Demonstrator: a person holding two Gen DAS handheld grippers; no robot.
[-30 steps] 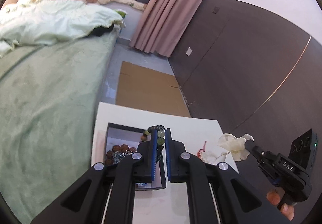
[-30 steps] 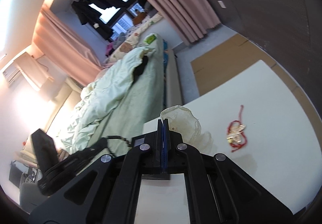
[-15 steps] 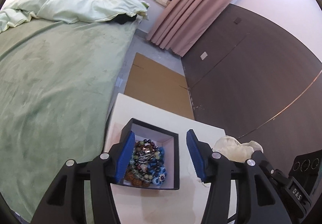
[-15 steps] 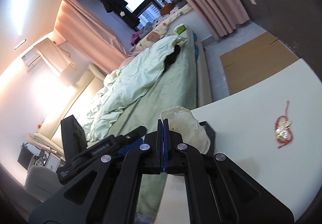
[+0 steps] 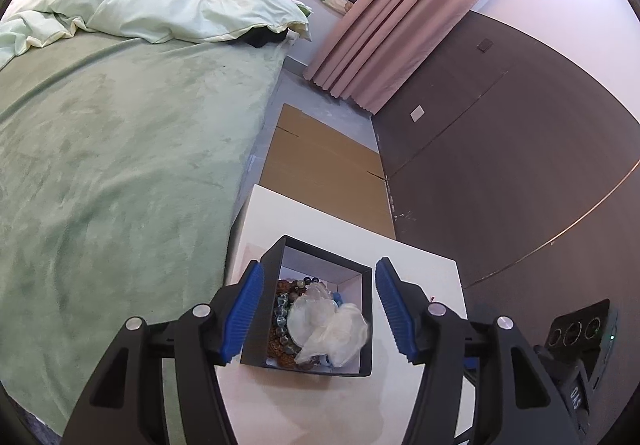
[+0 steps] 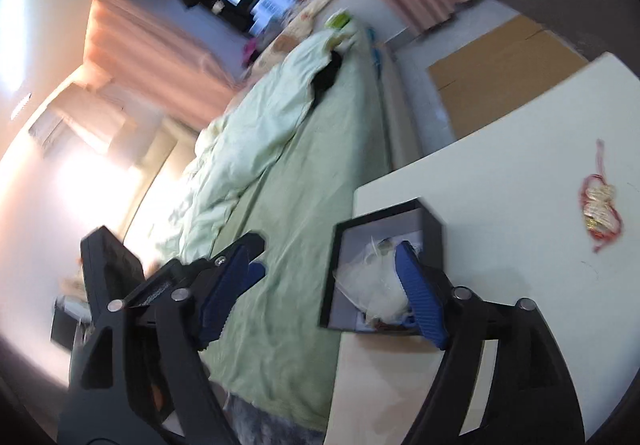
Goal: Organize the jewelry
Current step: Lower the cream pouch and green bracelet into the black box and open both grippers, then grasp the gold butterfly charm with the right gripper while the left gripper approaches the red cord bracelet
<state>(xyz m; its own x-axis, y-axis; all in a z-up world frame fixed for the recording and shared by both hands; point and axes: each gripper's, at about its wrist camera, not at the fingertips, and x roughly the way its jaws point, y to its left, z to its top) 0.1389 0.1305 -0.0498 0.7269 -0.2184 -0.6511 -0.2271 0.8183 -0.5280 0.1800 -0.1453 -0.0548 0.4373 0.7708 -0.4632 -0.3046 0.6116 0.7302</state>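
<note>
1. Count, containers: one black box (image 5: 308, 325), open at the top with a pale lining, stands on the white table (image 5: 344, 401) near the edge that faces the bed (image 5: 120, 173).
2. Count, contents: one white gauzy pouch (image 5: 332, 325) lies on top of a heap of beaded bracelets (image 5: 282, 319) inside the box. The beads are green, blue, brown and dark; the number of strands cannot be told.
3. Count, loose pieces: one red-corded gold charm (image 6: 600, 205) lies on the table, well apart from the box. Its cord tail points away from the right wrist camera towards the far table edge, and its long axis runs near to far in that view.
4. Orientation of pouch: its long axis runs diagonally across the box in the left wrist view, the gathered end towards the near right corner.
5. Left gripper (image 5: 318, 311): both jaws spread wide, one either side of the box, holding nothing.
6. Right gripper (image 6: 328, 277): jaws likewise parted and empty. One blue finger (image 6: 420, 297) stands over the box's near right corner, just beside the pouch; contact cannot be told. The other finger hangs out over the bed.
7. Surroundings: one flattened cardboard sheet (image 5: 320, 173) lies on the floor beyond the table.
</note>
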